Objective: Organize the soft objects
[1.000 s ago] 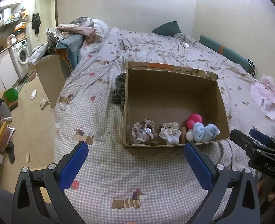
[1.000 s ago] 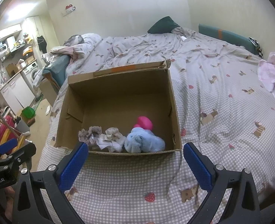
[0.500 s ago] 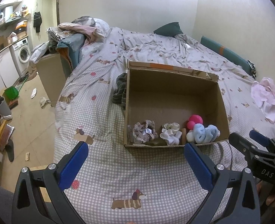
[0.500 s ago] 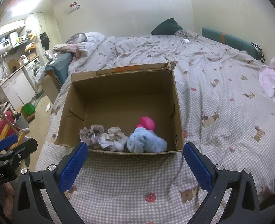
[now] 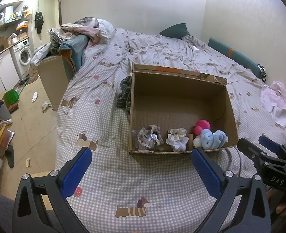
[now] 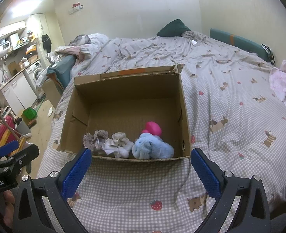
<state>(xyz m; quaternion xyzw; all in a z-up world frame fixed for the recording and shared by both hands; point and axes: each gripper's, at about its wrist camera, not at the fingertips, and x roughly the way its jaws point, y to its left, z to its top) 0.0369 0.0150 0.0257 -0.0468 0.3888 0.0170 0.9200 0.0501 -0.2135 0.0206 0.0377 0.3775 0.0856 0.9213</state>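
Left gripper [image 5: 141, 167]: black plastic frame, triangular cutouts, silver screws, blue textured pads [image 5: 76, 171]. Right gripper [image 6: 141, 167]: same build; white "DAS" lettering on its body, left one reads "GenRobot.AI". Bare skin at 8 o'clock in right view.

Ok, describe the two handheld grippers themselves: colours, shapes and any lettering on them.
Both are alike: a black plastic frame with triangular cut-outs and silver screws, carrying two flat fingers faced with textured blue pads. The left gripper shows white lettering "GenRobot.AI" on its body in the right wrist view. The right gripper shows white letters "DAS" in the left wrist view. Bare fingers of the person show beneath each. No cables are visible.
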